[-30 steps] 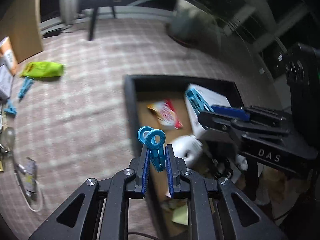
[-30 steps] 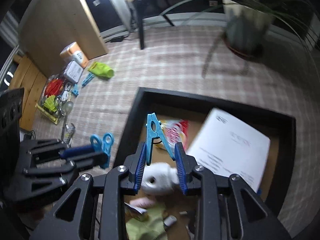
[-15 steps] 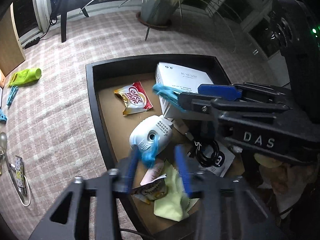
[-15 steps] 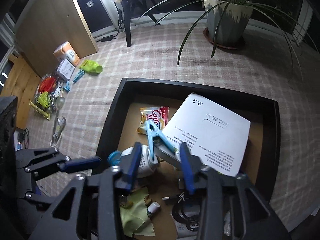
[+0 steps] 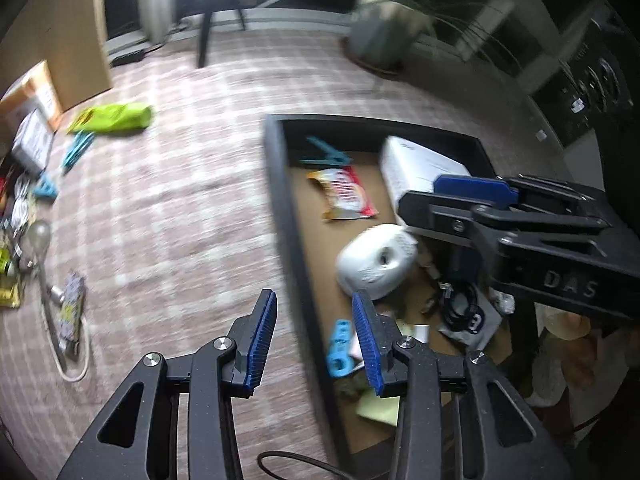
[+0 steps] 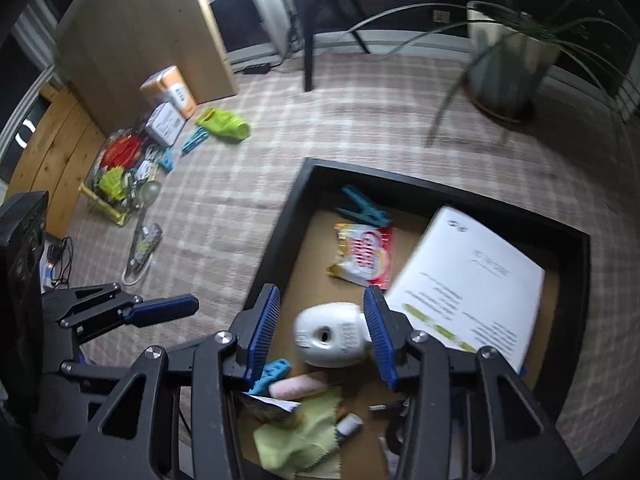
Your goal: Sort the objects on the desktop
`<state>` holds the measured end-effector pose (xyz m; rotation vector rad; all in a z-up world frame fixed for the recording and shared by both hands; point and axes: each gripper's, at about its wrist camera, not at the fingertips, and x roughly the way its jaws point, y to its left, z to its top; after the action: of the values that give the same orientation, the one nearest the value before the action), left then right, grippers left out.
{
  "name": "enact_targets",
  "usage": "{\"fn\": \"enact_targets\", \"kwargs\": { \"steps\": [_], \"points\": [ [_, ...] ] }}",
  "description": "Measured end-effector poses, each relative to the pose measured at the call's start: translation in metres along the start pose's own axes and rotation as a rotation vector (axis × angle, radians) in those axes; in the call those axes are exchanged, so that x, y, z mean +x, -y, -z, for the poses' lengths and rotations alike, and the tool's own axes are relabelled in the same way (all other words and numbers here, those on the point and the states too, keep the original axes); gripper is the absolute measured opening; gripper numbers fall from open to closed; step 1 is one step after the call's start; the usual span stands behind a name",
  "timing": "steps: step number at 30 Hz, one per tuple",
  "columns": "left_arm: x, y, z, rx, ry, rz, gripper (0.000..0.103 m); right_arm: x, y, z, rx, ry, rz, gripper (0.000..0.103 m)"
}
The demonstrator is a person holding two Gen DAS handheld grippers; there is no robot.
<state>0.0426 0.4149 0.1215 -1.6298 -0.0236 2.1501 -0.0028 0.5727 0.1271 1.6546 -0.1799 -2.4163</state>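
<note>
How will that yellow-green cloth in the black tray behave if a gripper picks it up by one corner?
The cloth lies flat with wrinkles and a zigzag edge, so it is probably thin, floppy and would hang limp. It looks very light. A small white tube rests at its edge in the tray and may get dragged along.
</note>
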Motion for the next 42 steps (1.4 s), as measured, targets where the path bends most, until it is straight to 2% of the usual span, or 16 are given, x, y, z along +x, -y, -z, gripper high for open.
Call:
{"fn": "enact_targets", "kwargs": {
  "steps": [6, 8, 9, 13, 18, 20, 26, 31, 42],
  "points": [
    [-0.009, -0.057, 0.009, -0.099, 0.023, -0.050, 0.034, 0.019, -0.034, -0.008, -0.024, -0.047, -0.063, 0.043],
    [-0.011, -0.082, 0.013, -0.120, 0.036, -0.063, 0.024, 0.028, -0.046, -0.011, -0.015, -0.075, -0.081, 0.043],
    [-0.011, -0.092, 0.015, -0.132, 0.036, -0.077, 0.023, 0.032, -0.053, -0.012, -0.017, -0.082, -0.099, 0.043],
    [-0.011, -0.144, 0.026, -0.241, 0.039, -0.080, 0.023, 0.053, -0.090, -0.017, -0.054, -0.112, -0.140, 0.042],
    [-0.013, -0.198, 0.033, -0.320, 0.036, -0.103, 0.023, 0.087, -0.136, -0.024, -0.069, -0.180, -0.205, 0.038],
    [-0.013, -0.207, 0.032, -0.327, 0.033, -0.098, 0.023, 0.101, -0.152, -0.027, -0.072, -0.200, -0.206, 0.034],
    [-0.008, -0.215, 0.030, -0.283, 0.010, -0.094, 0.023, 0.136, -0.178, -0.033, -0.048, -0.272, -0.239, 0.031],
    [0.001, -0.217, 0.028, -0.252, -0.007, -0.096, 0.023, 0.155, -0.181, -0.036, 0.003, -0.320, -0.268, 0.031],
    [0.017, -0.219, 0.029, -0.232, -0.032, -0.060, 0.021, 0.176, -0.186, -0.039, 0.043, -0.347, -0.273, 0.027]
  ]
}}
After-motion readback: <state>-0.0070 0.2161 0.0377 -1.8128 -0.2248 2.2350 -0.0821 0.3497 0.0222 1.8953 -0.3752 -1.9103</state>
